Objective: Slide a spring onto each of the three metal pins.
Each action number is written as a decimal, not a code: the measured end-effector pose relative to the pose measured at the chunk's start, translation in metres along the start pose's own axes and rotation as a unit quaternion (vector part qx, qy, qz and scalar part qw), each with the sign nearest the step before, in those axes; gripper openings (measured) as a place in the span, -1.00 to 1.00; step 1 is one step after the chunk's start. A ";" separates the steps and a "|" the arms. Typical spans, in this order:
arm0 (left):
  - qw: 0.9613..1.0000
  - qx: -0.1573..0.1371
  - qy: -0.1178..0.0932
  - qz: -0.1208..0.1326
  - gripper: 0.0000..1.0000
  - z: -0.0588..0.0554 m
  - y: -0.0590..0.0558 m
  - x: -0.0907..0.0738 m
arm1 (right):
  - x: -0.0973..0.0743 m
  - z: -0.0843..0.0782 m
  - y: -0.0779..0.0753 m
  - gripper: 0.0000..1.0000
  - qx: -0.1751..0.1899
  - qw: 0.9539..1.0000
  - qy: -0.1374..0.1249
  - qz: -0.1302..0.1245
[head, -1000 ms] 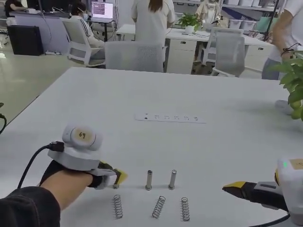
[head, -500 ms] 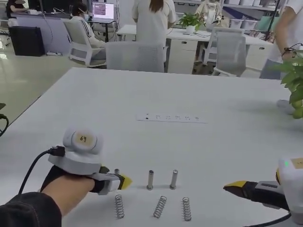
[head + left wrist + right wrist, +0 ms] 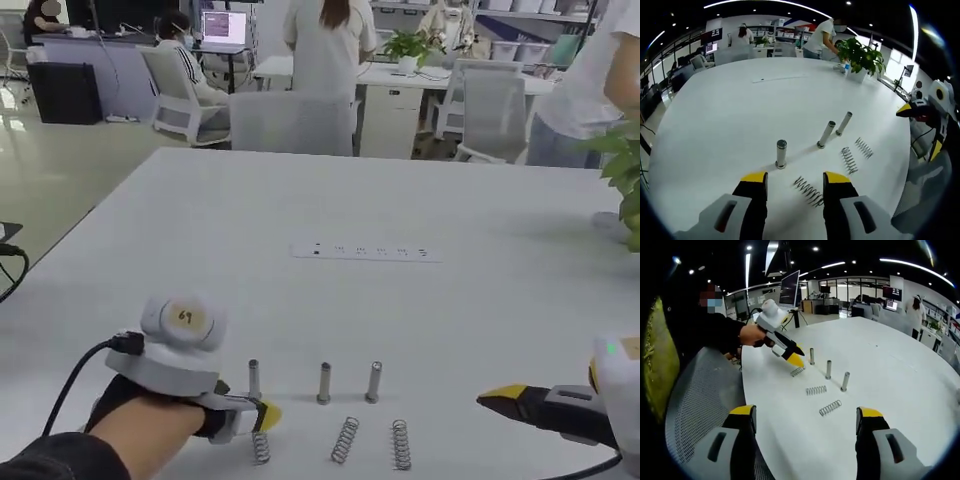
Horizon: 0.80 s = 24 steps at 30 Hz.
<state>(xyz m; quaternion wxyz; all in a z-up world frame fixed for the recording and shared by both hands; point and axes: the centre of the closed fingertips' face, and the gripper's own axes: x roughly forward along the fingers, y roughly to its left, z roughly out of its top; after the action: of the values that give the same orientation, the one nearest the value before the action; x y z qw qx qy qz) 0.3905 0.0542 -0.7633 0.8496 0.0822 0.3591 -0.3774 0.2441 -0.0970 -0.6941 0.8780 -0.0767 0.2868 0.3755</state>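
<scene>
Left claw [image 3: 795, 178]: jaws apart, nothing gripped. It sits low over the white surface [image 3: 450, 310], at the front-left of the parts. Left spring [image 3: 809, 190] lies flat between the two jaw tips, closer to one of them; can't tell whether it touches. In head view the claw's yellow tip covers that spring's far end.

Right claw [image 3: 805, 412]: jaws spread wide, empty. It's held off to the right, well apart from pins and springs, tips pointing toward them.

Pins: three, upright on the surface, in a row across head view: left pin [image 3: 254, 378], middle pin [image 3: 324, 383], right pin [image 3: 374, 381]. All bare. Left pin stands just beyond the left claw's tips.

Springs: three, lying on their sides in a row on the near side of the pins, one roughly in front of each. Middle spring [image 3: 345, 439] is slightly slanted, right spring [image 3: 401, 443] about straight. Neither touches a pin.

Power strip [image 3: 365, 252] lies flat farther back on the surface, well apart from the pins.
</scene>
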 end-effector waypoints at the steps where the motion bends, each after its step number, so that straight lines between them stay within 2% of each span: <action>1: 1.000 -0.002 0.003 0.002 -0.23 -0.002 0.000 -0.001 | 0.000 0.001 0.000 0.62 0.000 1.000 -0.001 0.001; 10: 1.000 0.006 0.019 0.001 -0.24 -0.012 -0.011 0.000 | 0.000 0.002 0.002 0.61 -0.002 1.000 -0.003 0.002; 24: 0.999 0.022 0.029 0.011 -0.28 -0.017 -0.013 0.004 | 0.000 0.003 0.003 0.61 -0.004 1.000 -0.003 0.003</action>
<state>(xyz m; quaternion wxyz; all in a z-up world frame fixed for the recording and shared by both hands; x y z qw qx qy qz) 0.3741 0.0499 -0.7770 0.8412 0.1153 0.3741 -0.3731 0.2431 -0.0935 -0.6914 0.8773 -0.0782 0.2832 0.3796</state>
